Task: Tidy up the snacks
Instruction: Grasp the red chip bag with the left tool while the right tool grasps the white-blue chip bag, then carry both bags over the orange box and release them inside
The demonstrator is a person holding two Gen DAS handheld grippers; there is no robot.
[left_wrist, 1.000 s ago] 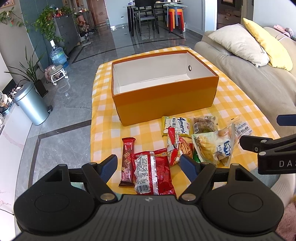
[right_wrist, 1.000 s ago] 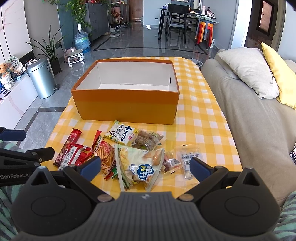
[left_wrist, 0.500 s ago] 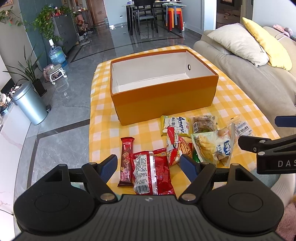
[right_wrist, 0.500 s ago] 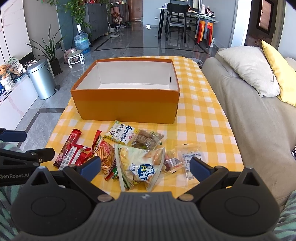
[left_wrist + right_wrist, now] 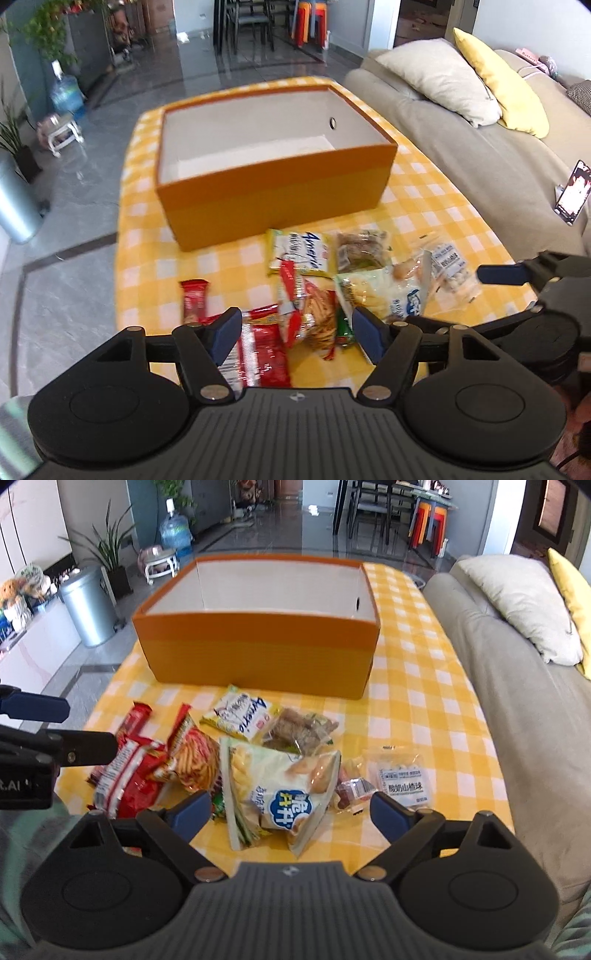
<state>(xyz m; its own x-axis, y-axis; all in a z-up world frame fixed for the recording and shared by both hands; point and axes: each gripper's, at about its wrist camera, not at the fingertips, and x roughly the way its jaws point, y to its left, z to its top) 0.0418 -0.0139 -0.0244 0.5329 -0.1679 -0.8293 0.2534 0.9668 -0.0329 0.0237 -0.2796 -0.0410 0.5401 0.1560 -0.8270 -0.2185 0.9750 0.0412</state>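
- The orange box (image 5: 258, 657) is a rectangular cardboard carton with smooth walls and a plain white inside; a small round hole pierces its right end wall. Nothing shows inside it.
- It stands on the far half of the surface (image 5: 424, 709), which is covered by a yellow-and-white checked cloth.
- The snacks lie in a loose cluster on the near half, in front of the box and apart from it.
- A slim red bar wrapper (image 5: 194, 300) lies at the left edge of the cluster, with a crinkled red foil packet (image 5: 258, 347) just beside it.
- A red-and-orange bag of stick snacks (image 5: 192, 757) leans against the red packet.
- A large pale puffed bag with a blue logo (image 5: 280, 794) overlaps its neighbours in the middle.
- Behind it lie a yellow-and-white packet (image 5: 242, 716) and a clear pack of brown biscuits (image 5: 299, 731).
- A clear pouch with a white label (image 5: 402, 779) lies flat at the right, with bare cloth around it.
- The left tongs (image 5: 297, 334) stand apart, low over the red packet and stick snacks, gripping nothing.
- The right tongs (image 5: 290, 812) stand wide apart, straddling the near end of the pale bag without closing on it.
- A grey sofa (image 5: 517, 686) runs close along the right edge of the surface; open tiled floor (image 5: 62, 240) lies to the left.
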